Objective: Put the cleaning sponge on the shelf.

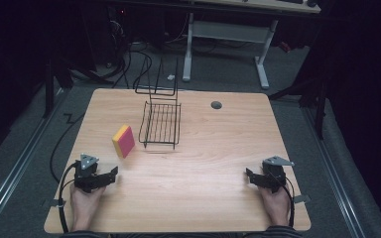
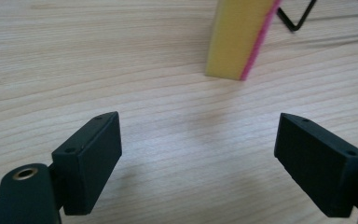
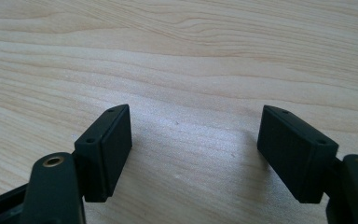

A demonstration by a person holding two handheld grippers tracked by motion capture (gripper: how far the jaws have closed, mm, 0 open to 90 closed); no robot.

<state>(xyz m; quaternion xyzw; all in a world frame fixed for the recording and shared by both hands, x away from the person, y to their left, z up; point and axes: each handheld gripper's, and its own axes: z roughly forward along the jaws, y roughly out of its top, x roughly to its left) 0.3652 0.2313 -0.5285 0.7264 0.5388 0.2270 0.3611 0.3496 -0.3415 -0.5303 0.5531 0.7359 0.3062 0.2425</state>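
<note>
Jaws of both grippers stand spread wide with nothing between them. Left gripper (image 1: 110, 174) rests at 7 o'clock on the wooden table (image 1: 203, 198), right gripper (image 1: 250, 177) at 4 o'clock, each held by a hand near the front edge. Beyond the left gripper, toward 10 o'clock, a yellow-and-pink sponge (image 1: 123, 141) stands on edge. Just beside it, at 12 o'clock, sits a black wire rack (image 1: 160, 124).

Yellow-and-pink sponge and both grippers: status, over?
Left gripper open, empty. Right gripper open, empty. Yellow-and-pink sponge on edge on wooden table, beside black wire rack. Path clear.
</note>
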